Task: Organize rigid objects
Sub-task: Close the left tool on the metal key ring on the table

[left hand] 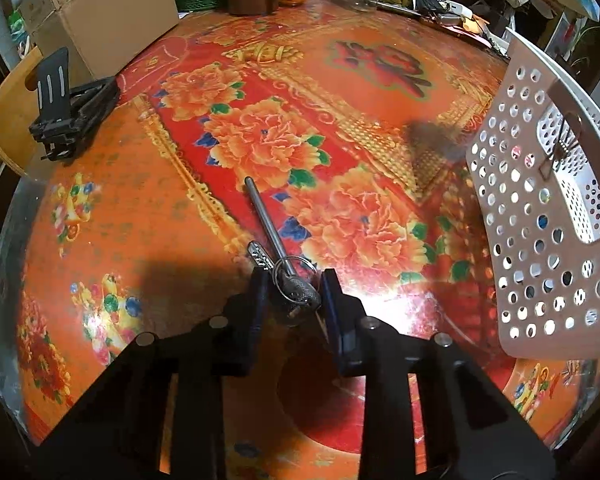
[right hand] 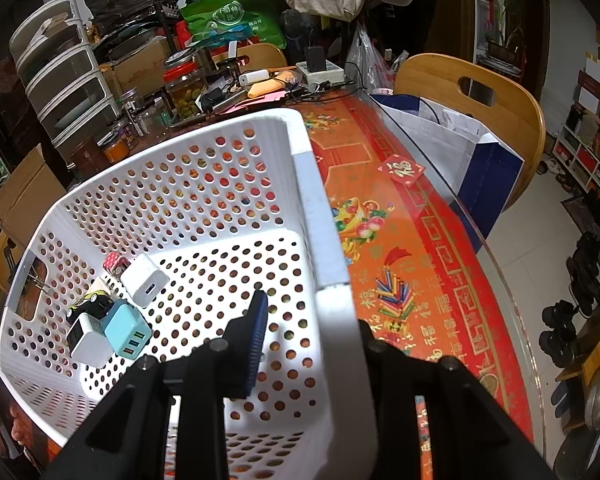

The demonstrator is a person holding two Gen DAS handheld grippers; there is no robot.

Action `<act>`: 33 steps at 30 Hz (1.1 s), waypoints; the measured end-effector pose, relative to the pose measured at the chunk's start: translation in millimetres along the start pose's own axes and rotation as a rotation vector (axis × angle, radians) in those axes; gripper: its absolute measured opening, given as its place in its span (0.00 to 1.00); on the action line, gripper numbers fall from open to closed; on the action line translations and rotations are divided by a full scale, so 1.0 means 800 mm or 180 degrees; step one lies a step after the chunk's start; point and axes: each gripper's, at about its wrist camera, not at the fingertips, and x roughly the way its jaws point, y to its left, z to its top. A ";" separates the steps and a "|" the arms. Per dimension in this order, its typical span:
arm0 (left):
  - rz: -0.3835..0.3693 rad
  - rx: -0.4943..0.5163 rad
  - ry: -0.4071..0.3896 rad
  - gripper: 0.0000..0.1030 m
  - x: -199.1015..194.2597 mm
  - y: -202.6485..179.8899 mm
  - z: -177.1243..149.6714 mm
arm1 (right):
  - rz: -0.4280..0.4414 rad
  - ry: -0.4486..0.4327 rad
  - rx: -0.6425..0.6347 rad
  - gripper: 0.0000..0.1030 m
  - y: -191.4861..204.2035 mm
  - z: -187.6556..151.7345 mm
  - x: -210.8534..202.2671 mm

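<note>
Keys [left hand: 290,280] on the table [left hand: 140,208], basket [left hand: 540,240] to their right, chargers [right hand: 112,320] inside it.

Basket [left hand: 540,240] partly beyond frame edge

Metal key bunch [left hand: 284,276] on tablecloth; chargers [right hand: 126,328] inside white basket [right hand: 316,208].

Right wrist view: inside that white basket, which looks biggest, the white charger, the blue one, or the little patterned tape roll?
1. Blue charger and white charger: alike, and the blue one sits nearer the camera, so unranked.
2. Patterned tape roll: clearly smallest.
</note>
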 end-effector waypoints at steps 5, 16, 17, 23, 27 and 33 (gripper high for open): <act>-0.0016 0.0005 -0.0068 0.22 -0.011 0.000 -0.007 | 0.0002 0.0001 -0.0004 0.28 0.000 0.000 0.000; -0.0038 0.0005 -0.0123 0.04 -0.027 0.003 -0.008 | 0.0002 0.0000 -0.0004 0.28 0.001 0.000 0.000; -0.0048 -0.0009 -0.0133 0.03 -0.028 0.004 -0.008 | 0.0002 0.0001 -0.0004 0.28 0.001 0.000 0.000; -0.0077 -0.0017 -0.0198 0.02 -0.032 0.007 -0.008 | 0.0002 -0.0002 0.0002 0.28 0.000 0.000 0.000; -0.0232 -0.0059 -0.0154 0.02 -0.028 0.011 -0.006 | 0.0002 0.0001 -0.0002 0.28 0.000 0.000 0.000; -0.0250 -0.0111 -0.0123 0.08 -0.024 0.012 -0.005 | 0.0001 -0.0003 -0.0001 0.28 0.000 0.000 0.000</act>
